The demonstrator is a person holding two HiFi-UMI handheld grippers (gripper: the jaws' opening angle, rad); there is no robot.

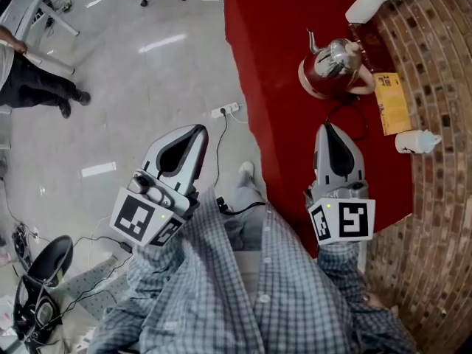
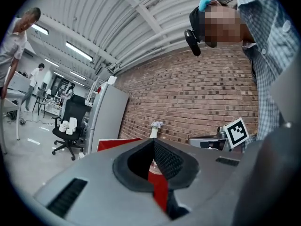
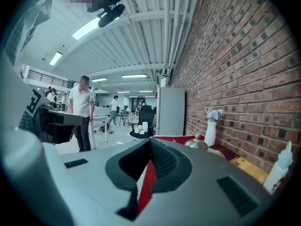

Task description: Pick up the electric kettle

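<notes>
Sam: Red cloth covers the counter (image 1: 280, 57), and a brick wall (image 1: 435, 198) runs along its right side. Where is the electric kettle (image 1: 335, 66)?

Lee: It stands on the red cloth, far up the counter, close to the wall. A white vase (image 1: 367, 4) is past it, and a yellow box (image 1: 391, 103) lies near it.

Sam: Are the grippers holding anything?

Lee: No. The left gripper (image 1: 198, 131) has its fingers (image 2: 170, 160) pressed together with nothing between them. The right gripper (image 1: 327, 128) has its fingers (image 3: 165, 163) pressed together too, and they hold nothing.

Sam: Do they touch the kettle?

Lee: No, both are well apart from it. The right gripper is over the near part of the counter, with bare red cloth between it and the kettle. The left gripper is over the grey floor (image 1: 147, 72), left of the counter's edge.

Sam: What sits close to the kettle?

Lee: A black cord (image 1: 352, 116) curls on the cloth near it, and a white bottle (image 1: 415, 141) is by the wall.

Sam: Do the views differ?

Lee: The right gripper view shows the kettle's shiny lid past its fingers. The left gripper view shows the vase and the other gripper's marker cube
</notes>
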